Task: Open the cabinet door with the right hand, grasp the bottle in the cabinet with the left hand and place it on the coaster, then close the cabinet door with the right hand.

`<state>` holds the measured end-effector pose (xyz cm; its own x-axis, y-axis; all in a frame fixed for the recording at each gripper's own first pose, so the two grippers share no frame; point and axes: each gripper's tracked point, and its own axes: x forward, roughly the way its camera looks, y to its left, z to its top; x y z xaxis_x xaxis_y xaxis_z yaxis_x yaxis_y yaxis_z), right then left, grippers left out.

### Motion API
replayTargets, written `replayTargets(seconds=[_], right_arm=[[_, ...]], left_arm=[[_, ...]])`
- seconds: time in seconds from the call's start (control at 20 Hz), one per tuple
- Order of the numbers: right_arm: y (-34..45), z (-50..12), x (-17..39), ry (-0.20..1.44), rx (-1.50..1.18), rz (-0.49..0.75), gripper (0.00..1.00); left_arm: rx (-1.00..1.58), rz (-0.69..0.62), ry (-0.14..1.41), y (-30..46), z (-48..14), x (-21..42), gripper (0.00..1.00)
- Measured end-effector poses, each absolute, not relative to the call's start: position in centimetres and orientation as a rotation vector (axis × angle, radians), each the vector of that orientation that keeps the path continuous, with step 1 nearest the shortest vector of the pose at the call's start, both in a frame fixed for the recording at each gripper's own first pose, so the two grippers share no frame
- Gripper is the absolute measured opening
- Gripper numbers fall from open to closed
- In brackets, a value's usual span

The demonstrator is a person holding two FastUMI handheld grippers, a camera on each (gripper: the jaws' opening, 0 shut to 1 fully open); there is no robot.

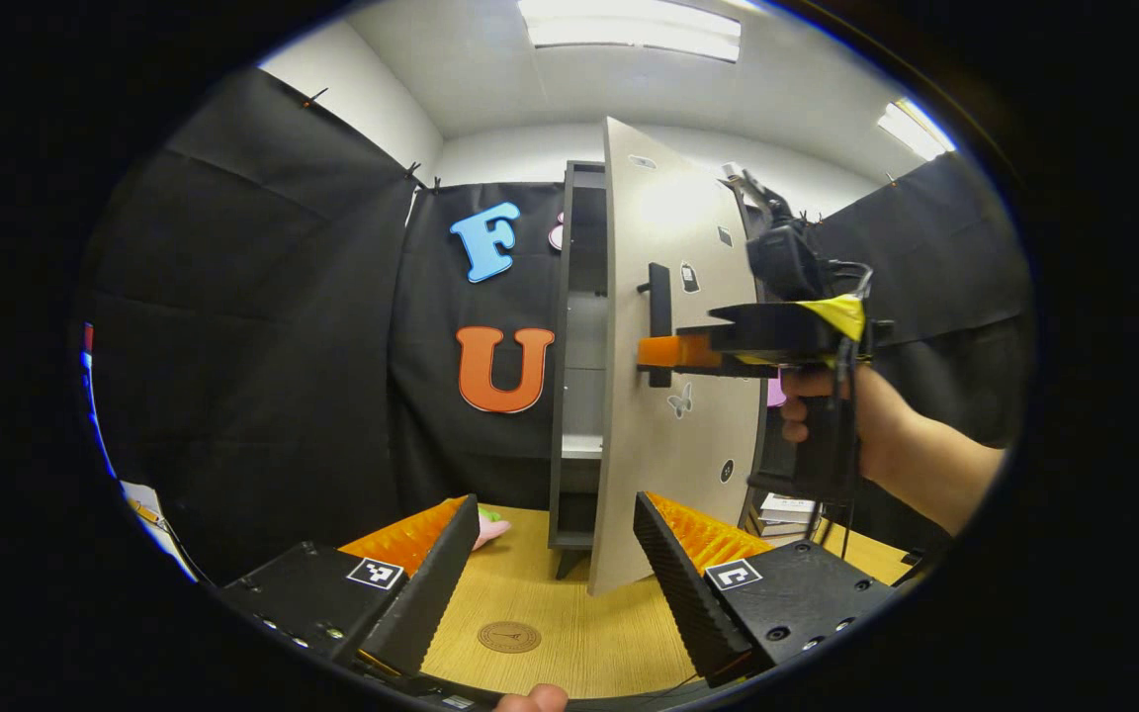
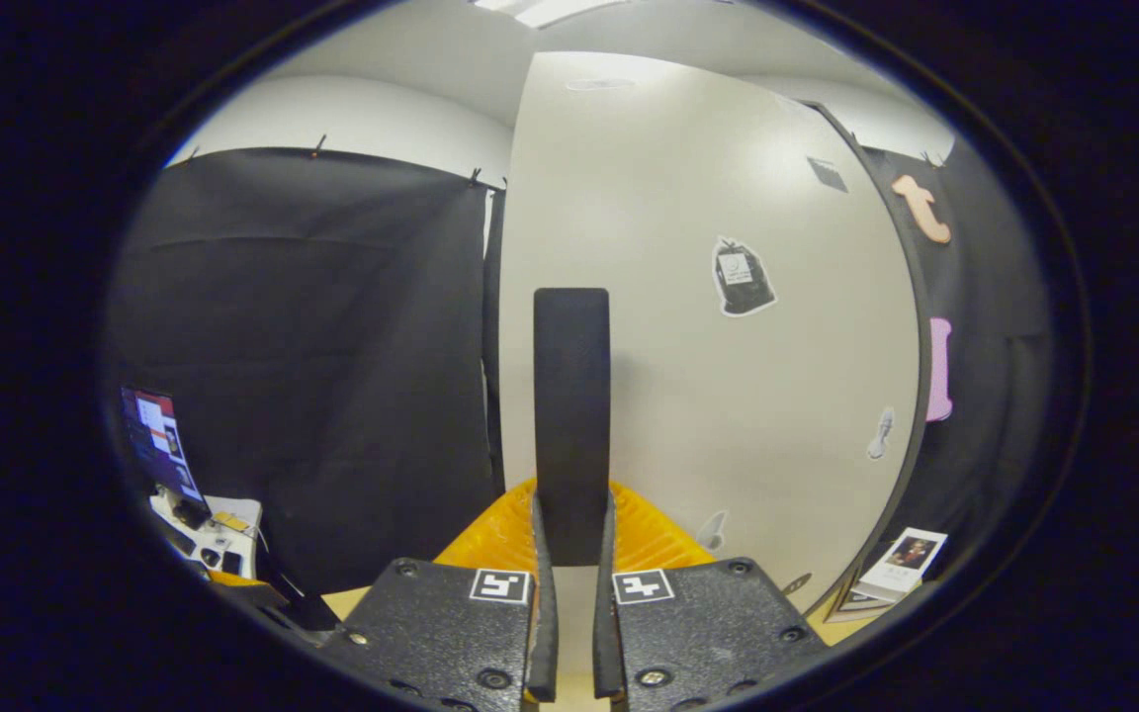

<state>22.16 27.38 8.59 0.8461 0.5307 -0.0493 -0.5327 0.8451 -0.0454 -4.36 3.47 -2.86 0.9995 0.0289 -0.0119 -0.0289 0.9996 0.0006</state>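
In the left gripper view a tall dark cabinet (image 1: 574, 356) stands on the wooden table, its pale door (image 1: 673, 396) swung partly open toward me. The right gripper (image 1: 668, 353), held by a hand, is clamped on the door's black vertical handle (image 1: 659, 307). In the right gripper view the handle (image 2: 571, 396) runs up between the two fingers, and the right gripper (image 2: 571, 539) is shut on it. My left gripper (image 1: 555, 554) hangs open low over the table. A round brown coaster (image 1: 509, 636) lies on the table between its fingers. The bottle is hidden from me.
A pink object (image 1: 490, 531) lies on the table left of the cabinet foot. Booklets (image 1: 787, 514) are stacked right of the cabinet; a booklet (image 2: 901, 564) also lies by the door's lower edge. A screen and small items (image 2: 169, 465) sit at the far left.
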Motion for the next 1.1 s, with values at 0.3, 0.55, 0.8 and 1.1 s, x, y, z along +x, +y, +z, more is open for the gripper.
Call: replayTargets(seconds=[0.3,0.55,0.8,1.1], right_arm=[[25.6,8.6,20.5,0.021,-0.051,0.572,0.18],[24.3,8.8,19.5,0.022,-0.046,0.561,0.18],[23.4,8.6,19.0,0.025,-0.037,0.549,0.17],[22.1,8.7,18.6,0.036,-0.024,0.516,0.17]], left_arm=[[0.029,0.020,-0.001,3.0,-2.5,-3.8,0.95],[0.029,0.008,-0.003,2.3,-1.9,-3.5,0.95],[0.022,-0.005,0.008,1.7,-2.8,-2.8,0.95],[0.027,-0.028,-0.001,0.7,-2.4,-2.5,0.95]])
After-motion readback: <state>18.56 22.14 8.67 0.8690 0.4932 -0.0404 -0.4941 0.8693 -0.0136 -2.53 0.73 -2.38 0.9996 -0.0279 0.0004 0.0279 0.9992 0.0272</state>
